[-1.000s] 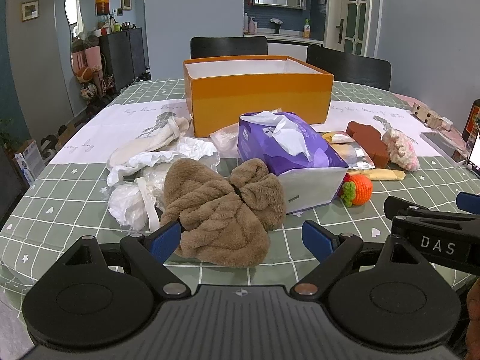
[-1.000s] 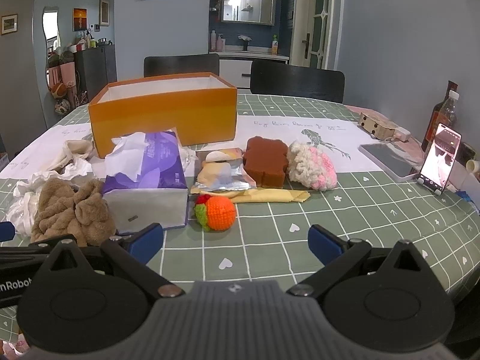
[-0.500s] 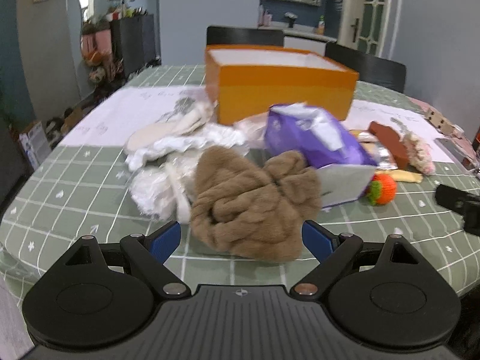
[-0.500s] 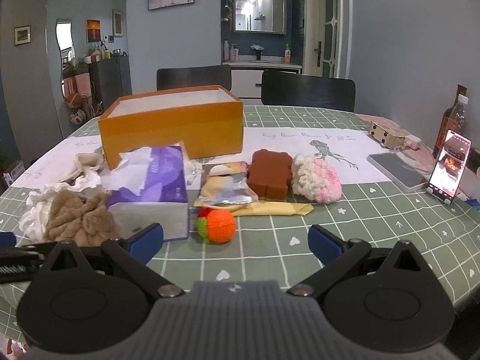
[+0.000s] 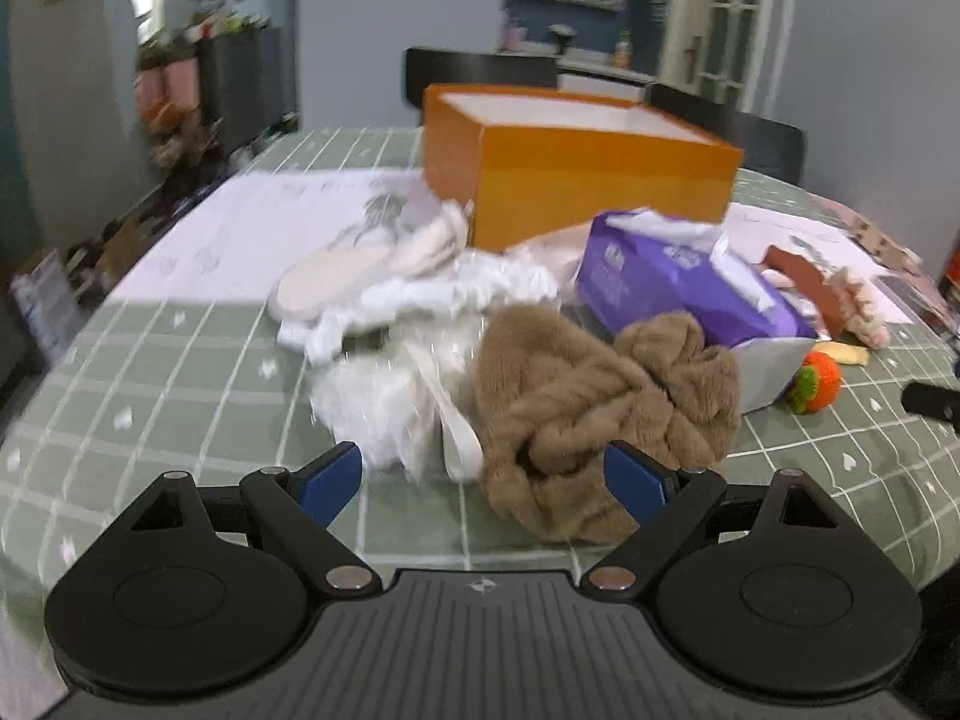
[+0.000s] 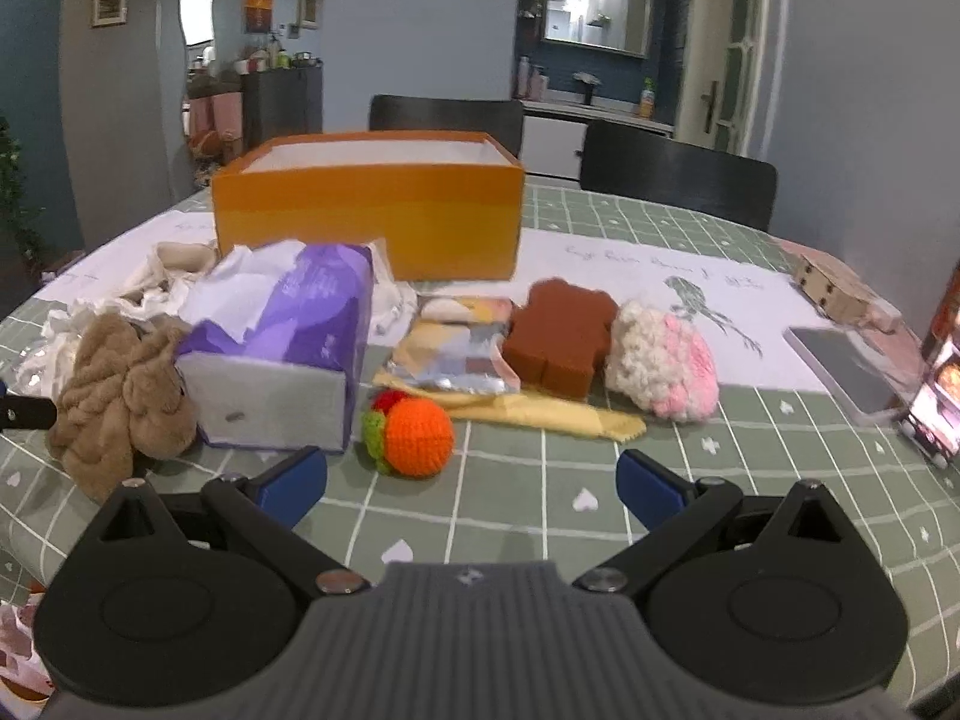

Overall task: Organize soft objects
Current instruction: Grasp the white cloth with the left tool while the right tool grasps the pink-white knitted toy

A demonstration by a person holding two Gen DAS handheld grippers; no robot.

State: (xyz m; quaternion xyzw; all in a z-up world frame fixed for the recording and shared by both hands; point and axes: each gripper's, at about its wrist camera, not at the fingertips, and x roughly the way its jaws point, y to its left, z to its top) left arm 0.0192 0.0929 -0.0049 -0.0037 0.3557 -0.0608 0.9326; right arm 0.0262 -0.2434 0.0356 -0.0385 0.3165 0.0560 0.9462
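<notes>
A: How far is the tidying, as you judge it?

B: I think it has hardly begun. The orange box [image 6: 366, 222] stands at the back of the counter [image 6: 750, 468], and what I can see of its white inside looks empty. All the soft things lie in front of it.

A: And the tongs?

B: Both are spread wide and hold nothing. The left tongs [image 5: 483, 480] are just before the brown towel [image 5: 594, 414], and its near edge lies between the two blue tips. The right tongs [image 6: 471, 489] hang over the bare cloth, near the orange ball [image 6: 414, 435] but not touching it.

A: What are the things like?

B: The brown towel is thick and fluffy, crumpled in a heap. Beside it is white crinkled plastic [image 5: 390, 402], thin and a little shiny, and some white cloth [image 5: 432, 294]. The purple tissue pack [image 6: 300, 348] is a soft block with paper coming out on top. The orange ball is crocheted, with a green part. Further right are a brown sponge [image 6: 561, 336] with a wavy outline, a knitted cream-and-pink lump [image 6: 663, 363], a flat yellow cloth [image 6: 558, 414] and a foil packet [image 6: 456, 354].
</notes>
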